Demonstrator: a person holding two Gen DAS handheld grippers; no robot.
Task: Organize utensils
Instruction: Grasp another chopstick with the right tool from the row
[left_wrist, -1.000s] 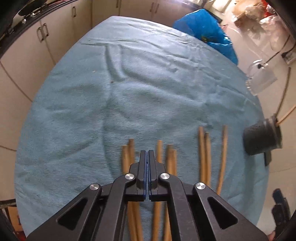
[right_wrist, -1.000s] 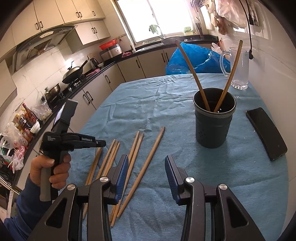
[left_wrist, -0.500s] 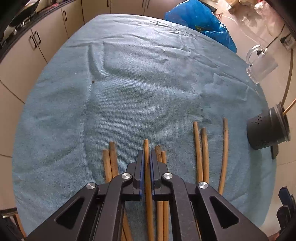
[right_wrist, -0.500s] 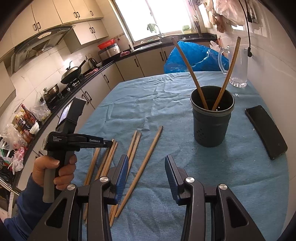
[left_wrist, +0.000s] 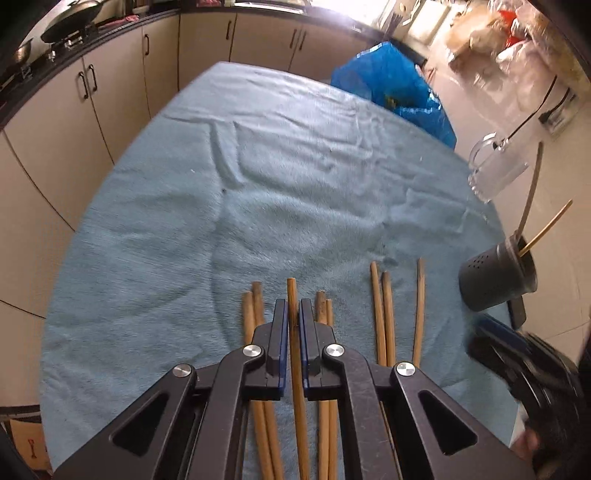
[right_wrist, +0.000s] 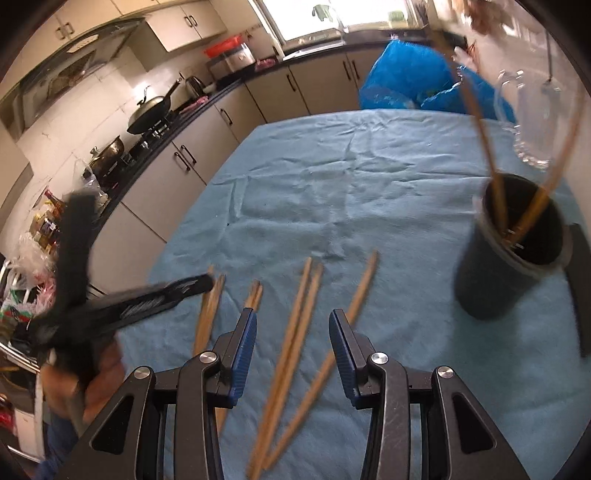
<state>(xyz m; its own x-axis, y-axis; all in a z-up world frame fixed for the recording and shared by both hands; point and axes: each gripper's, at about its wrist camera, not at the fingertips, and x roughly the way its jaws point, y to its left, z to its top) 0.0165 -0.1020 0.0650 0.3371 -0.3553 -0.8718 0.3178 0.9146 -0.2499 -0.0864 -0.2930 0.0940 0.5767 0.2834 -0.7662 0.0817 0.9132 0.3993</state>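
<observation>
Cream kitchen cabinets (left_wrist: 110, 122) ring a surface (left_wrist: 258, 184) draped in rumpled, fuzzy blue terry cloth. Slim round wooden chopsticks (right_wrist: 295, 332) lie loose in a row by its near edge. The left tongs (left_wrist: 293, 314) are clenched on one chopstick (left_wrist: 293, 332), which runs straight between the blue pads and pokes out past their tips. The right tongs (right_wrist: 292, 334) stand parted above a pair of chopsticks, gripping nothing. Toward the right edge stands a dark cylindrical perforated holder (right_wrist: 513, 258) with two chopsticks leaning inside. A clear glass mug (left_wrist: 495, 170) sits beyond it, a crinkled blue plastic bag (left_wrist: 395, 85) past the far edge.
</observation>
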